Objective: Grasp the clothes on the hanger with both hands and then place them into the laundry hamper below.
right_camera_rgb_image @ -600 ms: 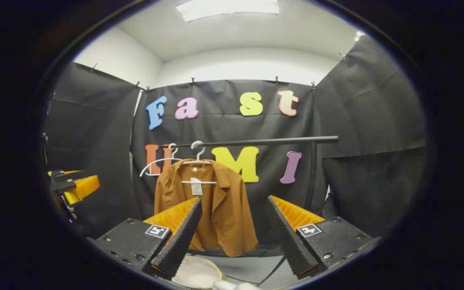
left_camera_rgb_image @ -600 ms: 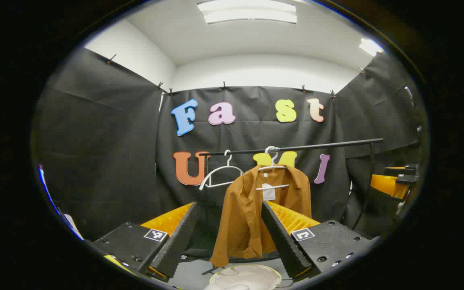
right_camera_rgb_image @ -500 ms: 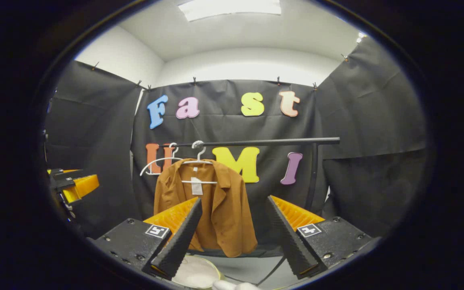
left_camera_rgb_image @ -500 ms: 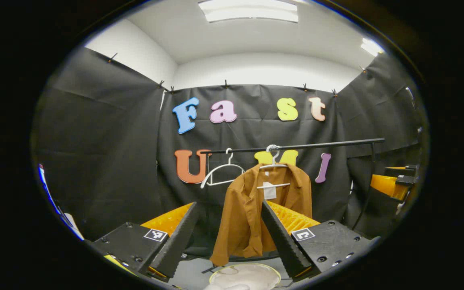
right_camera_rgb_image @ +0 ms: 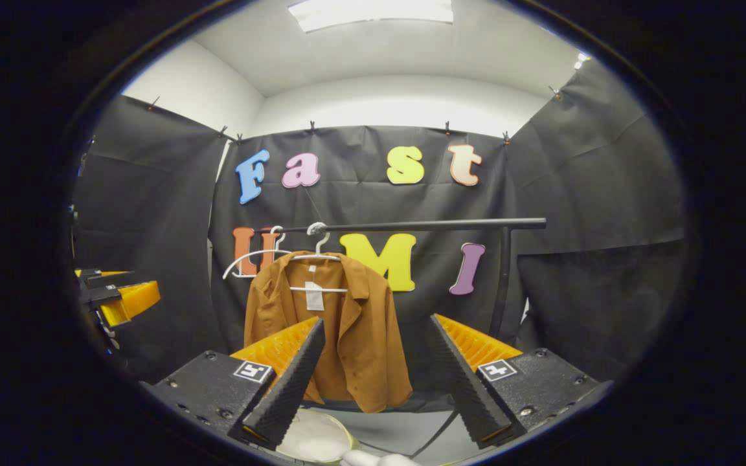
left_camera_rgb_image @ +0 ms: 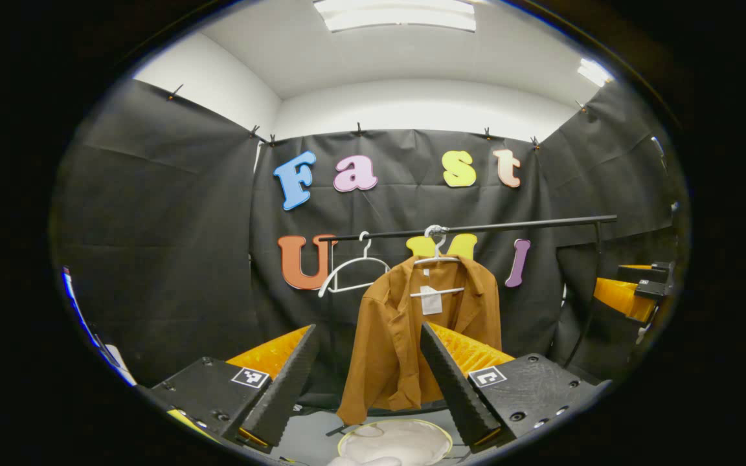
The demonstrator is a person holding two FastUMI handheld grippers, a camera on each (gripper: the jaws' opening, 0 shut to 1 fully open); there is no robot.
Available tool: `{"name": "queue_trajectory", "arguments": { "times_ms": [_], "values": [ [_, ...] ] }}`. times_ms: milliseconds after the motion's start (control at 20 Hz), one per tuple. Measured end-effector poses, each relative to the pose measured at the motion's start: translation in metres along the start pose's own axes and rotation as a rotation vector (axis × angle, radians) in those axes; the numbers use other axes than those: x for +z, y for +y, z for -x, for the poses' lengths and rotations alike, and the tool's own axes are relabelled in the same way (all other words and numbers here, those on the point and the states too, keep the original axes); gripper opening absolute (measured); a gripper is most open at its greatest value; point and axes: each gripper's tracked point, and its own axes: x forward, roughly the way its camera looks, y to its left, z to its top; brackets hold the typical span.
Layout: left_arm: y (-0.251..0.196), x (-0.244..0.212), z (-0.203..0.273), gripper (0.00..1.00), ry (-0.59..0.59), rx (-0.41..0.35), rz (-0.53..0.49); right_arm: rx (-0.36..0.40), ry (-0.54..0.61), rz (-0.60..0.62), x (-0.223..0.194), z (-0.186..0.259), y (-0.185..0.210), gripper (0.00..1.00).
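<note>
Both sets of jaws stand wide and empty. The left gripper (left_camera_rgb_image: 368,378) frames the lower left side of the brown shirt (left_camera_rgb_image: 412,336) between its fingers, and the right gripper (right_camera_rgb_image: 376,378) frames the shirt's right hem in its own view. Neither touches the cloth; the garment hangs well ahead of them.

The shirt sits on a white hanger (left_camera_rgb_image: 436,255) hooked over the black rail (left_camera_rgb_image: 476,228), with an empty hanger (left_camera_rgb_image: 353,268) just beside it on the left. Below, a pale round rim is probably the laundry hamper (left_camera_rgb_image: 395,440), though it is cut off at the bottom edge and hard to make out.

The step in hand looks like the approach. To do it well, each gripper should go to its own shoulder or side seam, the two well apart, and close on a good fold of fabric rather than on the hanger's wire. A lift upward and forward should then slip the collar free before lowering. Keeping the left gripper clear of the empty hanger avoids snagging it.
</note>
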Motion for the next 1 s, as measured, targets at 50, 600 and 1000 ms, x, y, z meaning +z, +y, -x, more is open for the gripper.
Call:
{"name": "queue_trajectory", "arguments": {
  "times_ms": [50, 600, 1000],
  "values": [
    [0.001, 0.0, -0.001, 1.0, 0.001, -0.001, -0.001, -0.003, 0.003, 0.0, -0.001, -0.001, 0.0, 1.0],
    [-0.026, -0.032, -0.091, 1.0, -0.018, -0.054, 0.047, 0.087, 0.081, -0.037, -0.044, -0.078, 0.005, 0.99],
    [-0.041, -0.103, -0.216, 1.0, 0.012, -0.069, 0.035, 0.17, 0.155, -0.052, -0.078, -0.163, 0.004, 1.0]
  ]
}}
